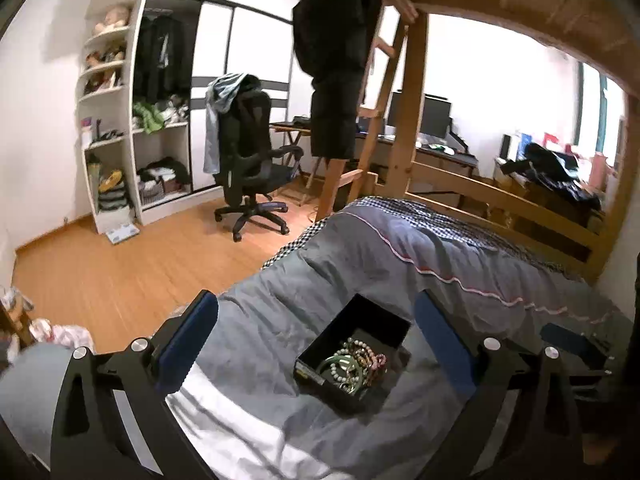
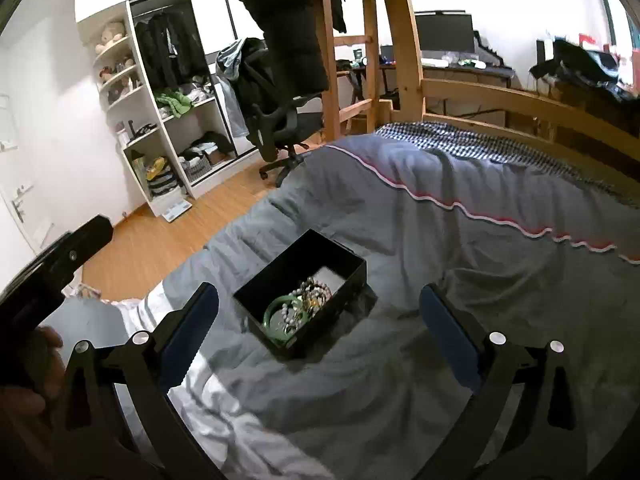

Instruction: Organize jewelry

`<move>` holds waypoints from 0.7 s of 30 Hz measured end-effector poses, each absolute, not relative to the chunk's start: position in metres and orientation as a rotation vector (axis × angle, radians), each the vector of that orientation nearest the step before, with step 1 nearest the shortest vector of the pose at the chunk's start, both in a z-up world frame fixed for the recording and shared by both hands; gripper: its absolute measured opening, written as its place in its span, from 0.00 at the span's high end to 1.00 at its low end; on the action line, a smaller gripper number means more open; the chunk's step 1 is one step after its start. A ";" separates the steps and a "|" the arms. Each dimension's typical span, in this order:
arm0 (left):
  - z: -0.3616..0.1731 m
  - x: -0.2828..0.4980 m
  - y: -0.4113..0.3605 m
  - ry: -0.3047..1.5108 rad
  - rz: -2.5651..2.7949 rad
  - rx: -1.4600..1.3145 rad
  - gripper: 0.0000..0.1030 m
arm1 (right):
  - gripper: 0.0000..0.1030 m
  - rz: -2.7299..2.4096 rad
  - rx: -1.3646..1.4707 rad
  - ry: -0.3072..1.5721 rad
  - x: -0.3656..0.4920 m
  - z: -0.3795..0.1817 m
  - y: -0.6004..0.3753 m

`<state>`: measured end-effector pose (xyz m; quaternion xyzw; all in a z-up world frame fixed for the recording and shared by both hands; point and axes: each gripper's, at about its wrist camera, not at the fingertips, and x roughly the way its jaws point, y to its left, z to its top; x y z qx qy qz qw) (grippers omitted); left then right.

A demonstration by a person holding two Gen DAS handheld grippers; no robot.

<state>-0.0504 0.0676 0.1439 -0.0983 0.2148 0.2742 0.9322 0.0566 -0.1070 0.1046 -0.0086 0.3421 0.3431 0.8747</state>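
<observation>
An open black box point(image 1: 384, 320) sits on the grey bedcover point(image 1: 460, 264). It holds a green bangle point(image 1: 340, 362), a pearl bracelet and pink bead bracelets point(image 1: 374, 360) in a heap. My left gripper point(image 1: 316, 320) is open and empty, hovering just before the box. In the right wrist view the same box point(image 2: 348, 276) holds the green bangle point(image 2: 276, 306) and the beads point(image 2: 314, 292). My right gripper point(image 2: 320, 304) is open and empty, held above the box. The left gripper's body point(image 2: 60, 264) shows at the left edge.
A wooden bunk frame and ladder point(image 1: 408, 120) stand past the bed's foot. A black office chair point(image 1: 252, 160) stands on the wood floor point(image 1: 120, 272) before a white wardrobe with shelves point(image 1: 120, 120). A desk with monitors point(image 2: 444, 36) is at the back.
</observation>
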 end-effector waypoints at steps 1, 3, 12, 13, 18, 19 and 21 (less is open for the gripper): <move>0.147 -0.054 0.066 0.445 0.552 -0.185 0.06 | 0.04 0.713 -0.018 0.711 0.047 0.109 -0.109; 0.152 -0.064 0.064 0.459 0.528 -0.162 0.06 | 0.04 0.699 -0.027 0.707 0.031 0.114 -0.110; 0.143 -0.107 0.071 0.553 0.430 -0.096 0.06 | 0.04 0.672 -0.019 0.700 -0.029 0.113 -0.117; 0.138 -0.109 0.072 0.575 0.417 -0.082 0.06 | 0.04 0.668 -0.025 0.700 -0.030 0.112 -0.116; 0.115 -0.112 0.076 0.677 0.374 -0.029 0.06 | 0.04 0.641 -0.056 0.701 -0.041 0.106 -0.102; 0.113 -0.111 0.076 0.688 0.372 -0.022 0.06 | 0.04 0.637 -0.057 0.702 -0.043 0.105 -0.099; 0.105 -0.111 0.077 0.719 0.367 -0.002 0.06 | 0.04 0.625 -0.064 0.708 -0.046 0.102 -0.094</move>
